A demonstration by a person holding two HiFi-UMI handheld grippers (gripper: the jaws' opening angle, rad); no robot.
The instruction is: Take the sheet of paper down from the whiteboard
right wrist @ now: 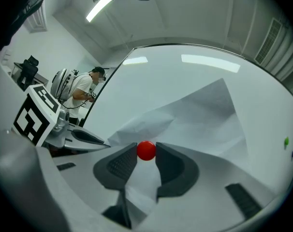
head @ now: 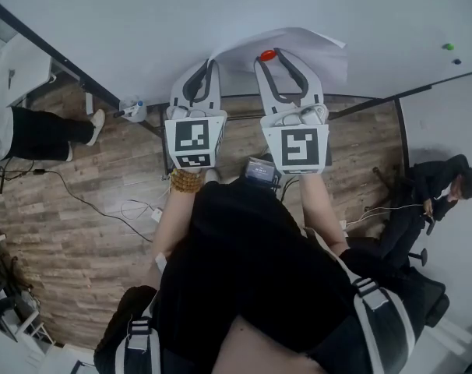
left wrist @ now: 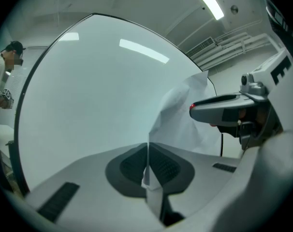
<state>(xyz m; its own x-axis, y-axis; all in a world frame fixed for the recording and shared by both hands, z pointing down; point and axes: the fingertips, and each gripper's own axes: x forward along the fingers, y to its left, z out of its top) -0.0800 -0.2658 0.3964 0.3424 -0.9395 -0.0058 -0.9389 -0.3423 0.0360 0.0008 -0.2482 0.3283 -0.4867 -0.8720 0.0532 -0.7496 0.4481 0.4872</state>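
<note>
- Whiteboard (head: pixel 142 22): across the top of the head view, white, dark-framed along its lower edge.
- Sheet of paper (head: pixel 318 49): upper centre of the head view, up against the whiteboard, not lying flat; bulged and creased, with one corner pointing toward the upper right.
- Left tool (head: pixel 212 64): clenched on the sheet's lower-left edge. In the left gripper view, jaws together at lower centre (left wrist: pixel 147 151), with a thin fold of the paper (left wrist: pixel 178 124) pinched between the dark pads and rising to the upper right.
- Right tool (head: pixel 272 56): just right of the left tool, grasping the red magnet (head: pixel 267 54). In the right gripper view, jaws set on either side of the round magnet (right wrist: pixel 146 150), tool centre at (right wrist: pixel 146 154), and the sheet (right wrist: pixel 199 115) spread behind and below it.
- Magnet position: over the lower-left part of the sheet; contact with the board surface not discernible.
- Right tool also visible at the right middle of the left gripper view (left wrist: pixel 219 108), close beside the raised paper.
- Marker cubes (head: pixel 195 140) on both tools: centre of the head view, side by side.
- Green magnet (head: pixel 449 47): upper right on the whiteboard, well apart from the sheet.
- Wooden floor (head: pixel 88 178) below the board; seated person (head: pixel 438 189) at the right edge.
</note>
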